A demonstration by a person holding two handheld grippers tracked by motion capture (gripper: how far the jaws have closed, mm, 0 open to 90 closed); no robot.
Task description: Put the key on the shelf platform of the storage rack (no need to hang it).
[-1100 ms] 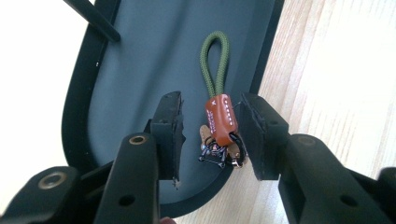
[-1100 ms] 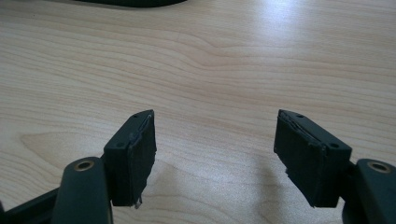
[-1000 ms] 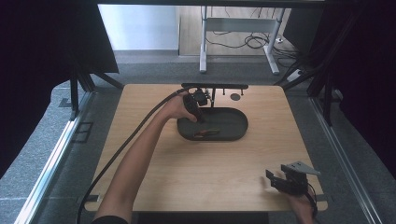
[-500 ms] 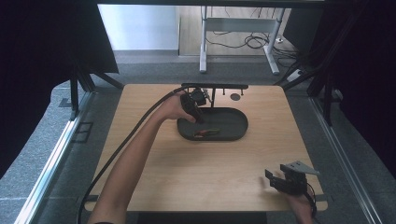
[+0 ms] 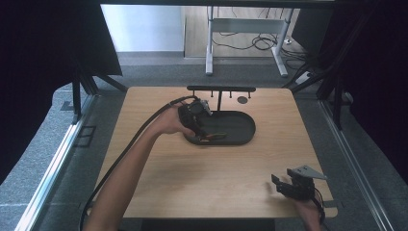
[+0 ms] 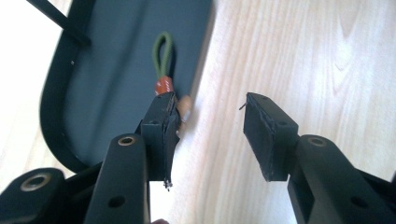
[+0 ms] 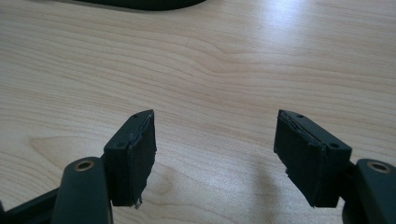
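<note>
— What does the high view give you?

— Your left gripper (image 5: 201,126) sits at the near-left end of the dark oval tray (image 5: 240,137); your right gripper (image 5: 284,185) rests well apart from it, over the wooden table (image 5: 192,178).

— And your left gripper view?

— Jaws wide, holding nothing. A green cord loop (image 6: 162,53) with an orange bead (image 6: 164,86) lies in the tray, just beyond your left jaw's tip.

— Your right gripper view?

— Jaws wide, bare wood between them, tray edge far ahead.

Dark oval tray (image 5: 240,126) on the wooden table, long side across; small green cord loop (image 6: 162,52) with orange bead (image 6: 163,86) lying flat inside, near its rim
</note>
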